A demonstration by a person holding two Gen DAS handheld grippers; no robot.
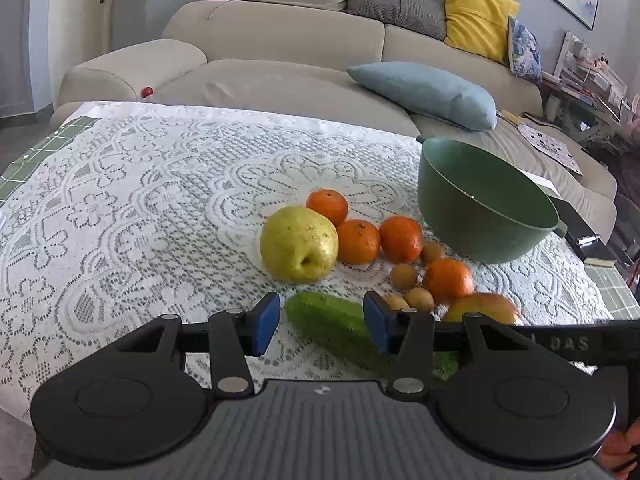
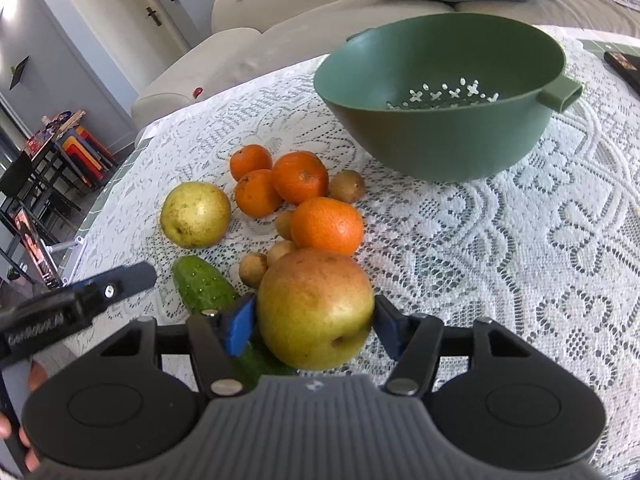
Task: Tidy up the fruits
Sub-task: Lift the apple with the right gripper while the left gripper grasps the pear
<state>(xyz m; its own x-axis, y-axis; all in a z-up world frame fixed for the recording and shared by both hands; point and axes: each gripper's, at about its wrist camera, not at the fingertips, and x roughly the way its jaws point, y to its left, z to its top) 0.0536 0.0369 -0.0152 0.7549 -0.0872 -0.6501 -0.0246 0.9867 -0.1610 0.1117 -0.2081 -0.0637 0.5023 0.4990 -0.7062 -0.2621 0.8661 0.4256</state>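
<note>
With its blue pads seemingly just pressing the red-green apple (image 2: 316, 312) on the lace cloth, the right gripper (image 2: 314, 322) risks it slipping into the longans (image 2: 253, 269), while the left gripper (image 1: 322, 322) straddles the cucumber (image 1: 332, 320) unclamped.

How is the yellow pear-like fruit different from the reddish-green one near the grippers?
The yellow fruit lies free on the lace cloth; the reddish-green fruit sits between the right gripper's blue pads. The yellow one is evenly pale yellow with speckles; the other blushes red over green. Both are round and larger than the tangerines.
</note>
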